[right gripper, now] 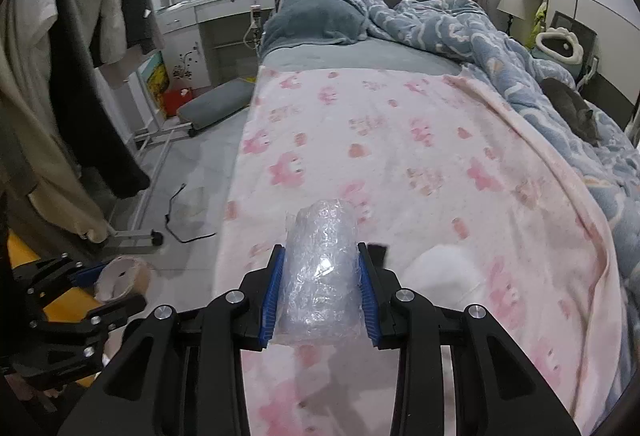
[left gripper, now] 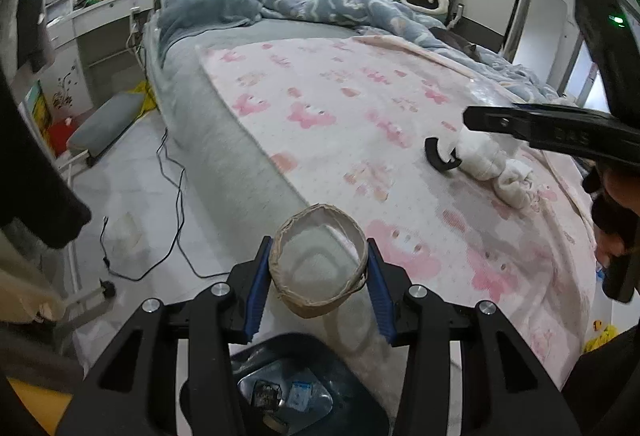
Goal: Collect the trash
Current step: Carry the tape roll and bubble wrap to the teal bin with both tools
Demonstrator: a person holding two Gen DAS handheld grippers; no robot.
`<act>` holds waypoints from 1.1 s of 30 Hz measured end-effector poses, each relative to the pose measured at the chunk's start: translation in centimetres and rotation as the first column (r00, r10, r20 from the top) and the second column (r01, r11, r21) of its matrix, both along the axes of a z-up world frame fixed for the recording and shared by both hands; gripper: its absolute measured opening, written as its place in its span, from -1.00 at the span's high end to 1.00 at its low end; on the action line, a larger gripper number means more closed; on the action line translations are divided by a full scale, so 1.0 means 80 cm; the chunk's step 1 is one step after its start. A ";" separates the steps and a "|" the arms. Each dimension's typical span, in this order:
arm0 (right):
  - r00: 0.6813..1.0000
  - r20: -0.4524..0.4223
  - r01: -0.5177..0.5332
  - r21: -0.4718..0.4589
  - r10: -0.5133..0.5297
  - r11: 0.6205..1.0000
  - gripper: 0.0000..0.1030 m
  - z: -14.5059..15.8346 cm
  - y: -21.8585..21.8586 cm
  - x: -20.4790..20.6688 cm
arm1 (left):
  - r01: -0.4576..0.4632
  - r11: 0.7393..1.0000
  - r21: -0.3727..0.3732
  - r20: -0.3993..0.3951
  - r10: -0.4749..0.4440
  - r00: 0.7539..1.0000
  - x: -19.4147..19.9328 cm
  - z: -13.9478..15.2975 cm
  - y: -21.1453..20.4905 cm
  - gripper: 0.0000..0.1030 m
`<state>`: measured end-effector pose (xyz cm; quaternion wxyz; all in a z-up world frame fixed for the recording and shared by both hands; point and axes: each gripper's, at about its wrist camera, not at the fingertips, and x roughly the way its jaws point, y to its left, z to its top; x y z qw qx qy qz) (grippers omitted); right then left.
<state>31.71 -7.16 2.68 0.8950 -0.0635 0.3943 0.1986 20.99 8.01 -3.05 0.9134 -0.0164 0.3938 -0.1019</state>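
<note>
The left gripper (left gripper: 318, 292) was clamped on a tape roll (left gripper: 318, 264), a brown cardboard ring with its open centre facing the camera; both blue pads (left gripper: 258, 290) pressed its sides, the jaws partly apart. It hung over the edge of the bed (left gripper: 224, 140), with a dark bin (left gripper: 352, 388) below it that held a few small scraps. In the right wrist view the same roll and gripper showed low at the left.

The right gripper (right gripper: 320, 292) was clamped on a plastic bundle (right gripper: 320, 276), clear crinkled wrap rolled into a cylinder, with a pad (right gripper: 271, 300) against each side and the jaws narrowly parted. It was above the pink blanket (right gripper: 400, 140). On the blanket lay a white cloth (left gripper: 496, 160) and a small black hook (left gripper: 438, 156), near that gripper's fingers in the left wrist view. A grey cat (right gripper: 576, 112) lay on the blue quilt (right gripper: 452, 28).
</note>
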 end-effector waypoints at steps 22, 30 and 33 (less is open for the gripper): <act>0.992 -0.082 -0.093 0.054 0.097 0.994 0.31 -0.026 0.065 -0.122 | -0.117 0.992 0.051 -0.189 0.125 0.974 -0.071 -0.077 0.043 0.08; 0.986 -0.099 -0.131 0.063 0.137 0.989 0.31 -0.032 0.093 -0.138 | -0.129 0.987 0.091 -0.293 0.150 0.944 -0.087 -0.120 0.062 0.08; 0.984 -0.103 -0.141 0.072 0.148 0.987 0.31 -0.035 0.101 -0.143 | -0.129 0.987 0.097 -0.345 0.155 0.926 -0.092 -0.143 0.067 0.08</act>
